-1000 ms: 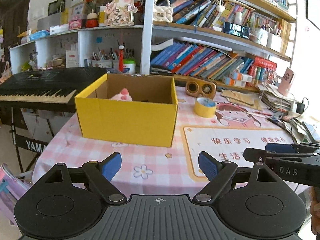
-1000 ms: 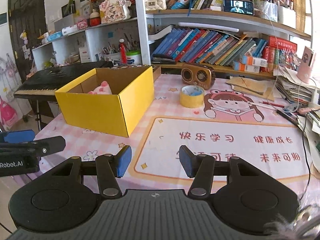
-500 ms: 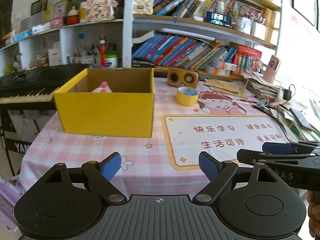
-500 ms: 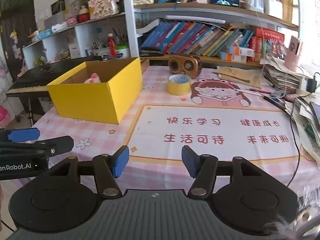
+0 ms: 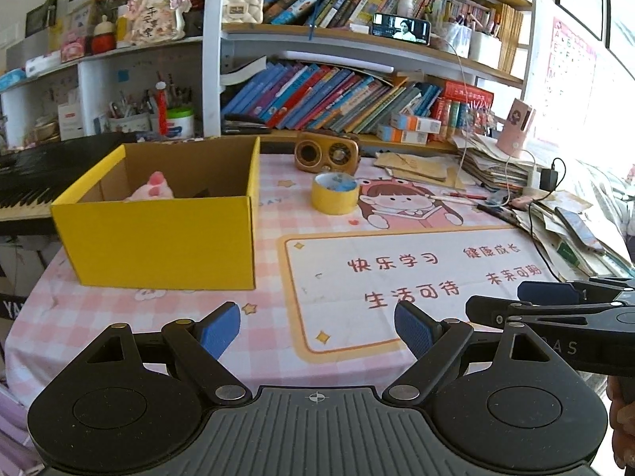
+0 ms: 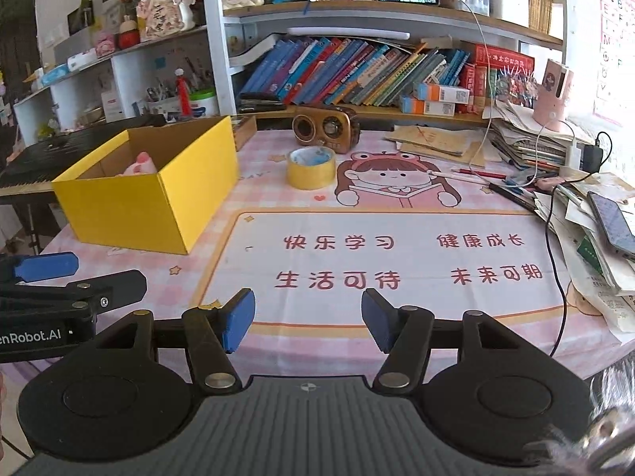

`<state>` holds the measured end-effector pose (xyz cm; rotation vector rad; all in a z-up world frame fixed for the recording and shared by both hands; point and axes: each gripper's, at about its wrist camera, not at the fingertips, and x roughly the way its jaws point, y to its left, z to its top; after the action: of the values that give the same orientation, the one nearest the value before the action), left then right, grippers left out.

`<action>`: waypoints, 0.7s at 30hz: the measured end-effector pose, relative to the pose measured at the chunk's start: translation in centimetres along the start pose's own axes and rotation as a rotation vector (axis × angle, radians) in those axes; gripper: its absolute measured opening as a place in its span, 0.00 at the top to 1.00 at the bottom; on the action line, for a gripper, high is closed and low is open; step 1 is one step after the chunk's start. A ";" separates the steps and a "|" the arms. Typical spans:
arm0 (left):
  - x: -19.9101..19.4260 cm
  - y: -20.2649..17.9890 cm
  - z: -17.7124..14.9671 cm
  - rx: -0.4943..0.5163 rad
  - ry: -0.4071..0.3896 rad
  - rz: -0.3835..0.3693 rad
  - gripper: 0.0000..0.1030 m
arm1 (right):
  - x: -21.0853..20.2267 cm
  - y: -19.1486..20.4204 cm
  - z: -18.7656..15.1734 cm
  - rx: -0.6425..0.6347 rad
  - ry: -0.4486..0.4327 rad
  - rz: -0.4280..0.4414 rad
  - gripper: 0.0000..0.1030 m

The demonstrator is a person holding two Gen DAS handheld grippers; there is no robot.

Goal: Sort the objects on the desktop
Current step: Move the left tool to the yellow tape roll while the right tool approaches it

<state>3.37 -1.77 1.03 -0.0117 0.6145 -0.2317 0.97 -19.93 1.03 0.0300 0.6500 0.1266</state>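
a desk covered by a pink checked cloth point(image 6: 254, 146) and a printed mat point(image 6: 381, 261) stood before crowded bookshelves. both grippers hovered at the near edge, holding nothing. the left gripper point(image 5: 317, 327) had its jaws spread wide, blue pads facing each other across an empty gap. the right gripper point(image 6: 309, 323) was likewise spread and empty, just right of the left one.

a yellow box point(image 5: 158, 230) sat open on the left of the desk, with a pink plush point(image 5: 152, 188) lying inside near its far wall. a roll of tape point(image 6: 311, 166) lay flat on the cloth in the middle far part, right of the box and apart from it. just beyond the tape stood a small brown speaker point(image 6: 325, 129). pens and a phone lay among paper stacks at the far right; they were too jumbled to pick out singly.

the tape looked like the next loose thing to sort. it would likely be light and stiff, a rigid ring that would not crush under a squeeze. its outer face appeared smooth and possibly slick, so a pinch across the whole ring might slip. a surer hold would be one finger inside the hole and one outside, clamping the wall. the speaker seemed heavier and hard-shelled, best taken across its narrow depth. the plush would be soft and forgiving anywhere.
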 end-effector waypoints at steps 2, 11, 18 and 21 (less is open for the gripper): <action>0.6 -0.2 0.3 0.000 0.005 -0.011 0.15 | 0.4 -0.2 0.3 -0.004 0.003 -0.001 0.44; 3.2 -1.7 1.2 0.014 0.028 -0.045 0.15 | 2.2 -2.0 1.2 0.000 0.026 -0.018 0.44; 5.6 -2.7 2.0 0.011 0.053 -0.048 0.15 | 4.1 -3.6 2.1 -0.001 0.050 -0.021 0.44; 6.7 -3.1 2.6 0.006 0.064 -0.049 0.15 | 5.1 -4.6 2.7 0.001 0.060 -0.022 0.44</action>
<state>9.53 -6.41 -0.46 -0.0134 0.6774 -0.2823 7.10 -23.84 -0.16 0.0201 0.7103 0.1066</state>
